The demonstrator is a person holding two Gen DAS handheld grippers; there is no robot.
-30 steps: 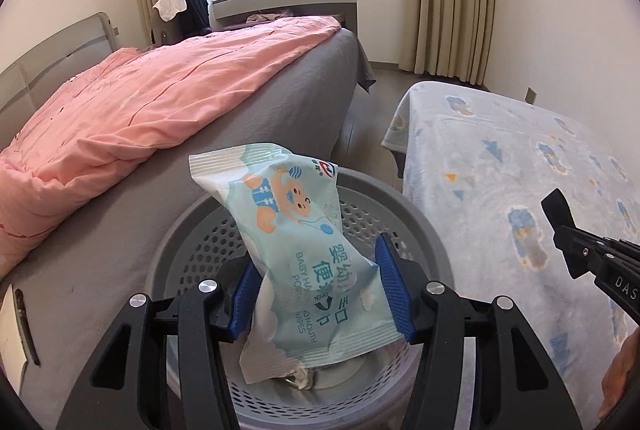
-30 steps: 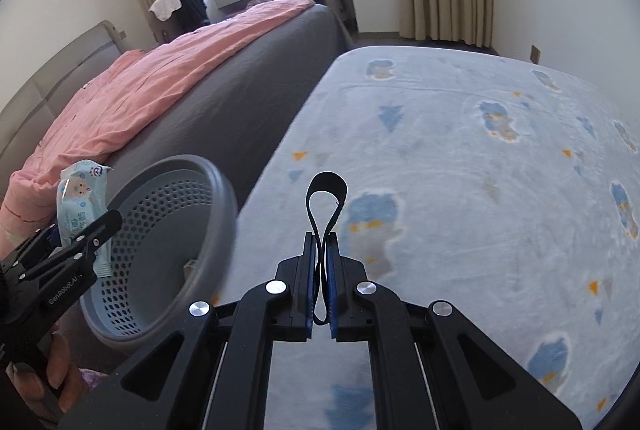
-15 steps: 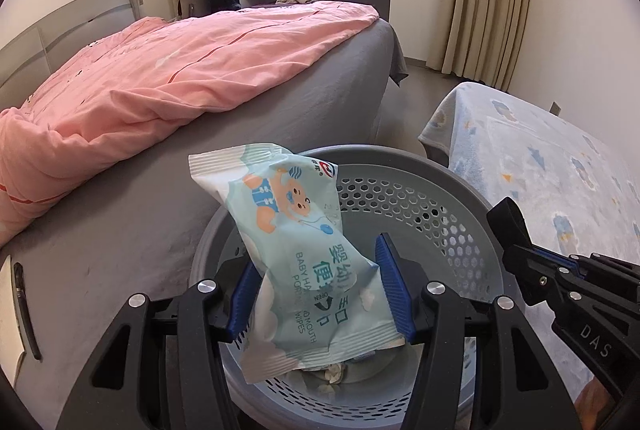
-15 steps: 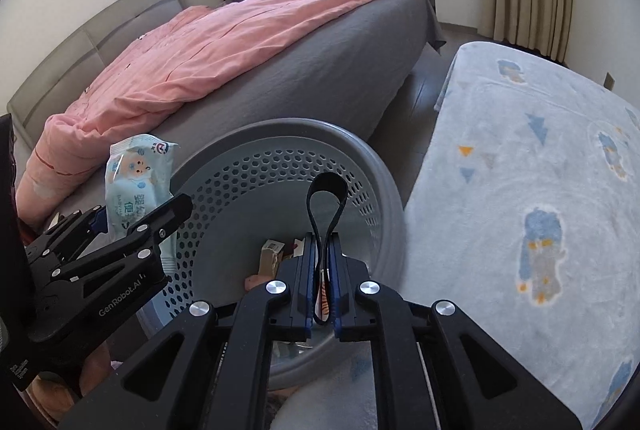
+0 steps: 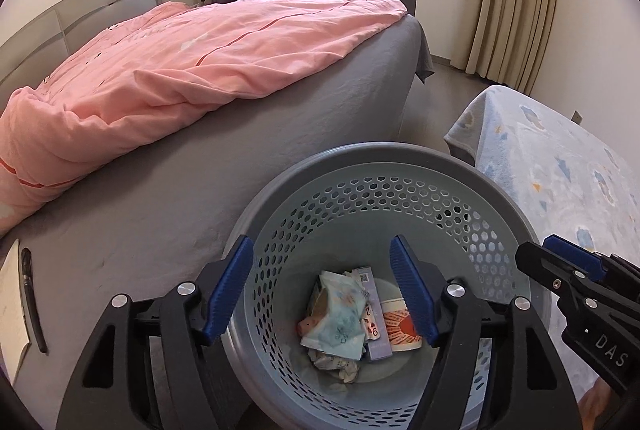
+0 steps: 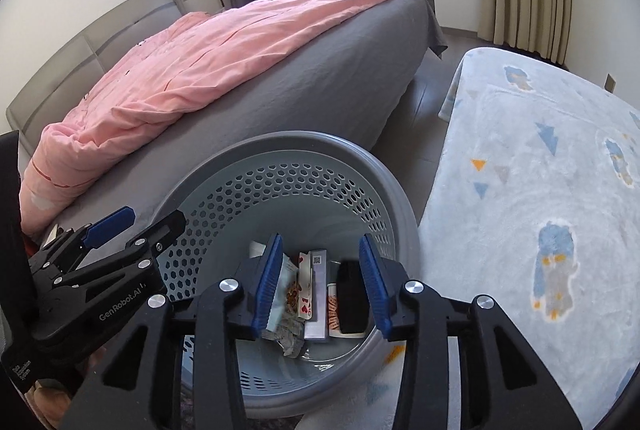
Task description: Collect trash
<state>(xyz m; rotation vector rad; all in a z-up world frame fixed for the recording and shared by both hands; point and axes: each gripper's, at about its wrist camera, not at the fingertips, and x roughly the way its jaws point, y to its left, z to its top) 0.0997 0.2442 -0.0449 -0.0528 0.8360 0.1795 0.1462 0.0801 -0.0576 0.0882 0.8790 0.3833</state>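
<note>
Bedroom floor between the bed [image 5: 256, 166] and the blue blanket [image 6: 532, 198] held the bin [image 5: 384, 158], and you had both grippers poised right over its mouth. Your left gripper [image 5: 322, 290] stood wide and held nothing; directly below it, at the bottom of the bin, lay the wipes pack [image 5: 336, 322] on a heap of crumpled paper, a playing card [image 5: 371, 328] and a small box [image 5: 400, 326]. Your right gripper [image 6: 320, 284] was also spread, empty, with a black object [image 6: 352, 302] lying in the bin beneath its gap. I judge you held them centred over the opening so anything let go would fall clear of the rim and land inside.

For room: the bin's rim ringed both grippers closely, so straight up looked like the cleanest way out. Left of your left gripper the bed's grey side pressed close against the bin; right of your right gripper the blanket's edge sat just beside the rim. Your two grippers were near each other over the bin, so lifting one at a time would likely avoid a knock. Whether more trash was left elsewhere could not be told from these views.
</note>
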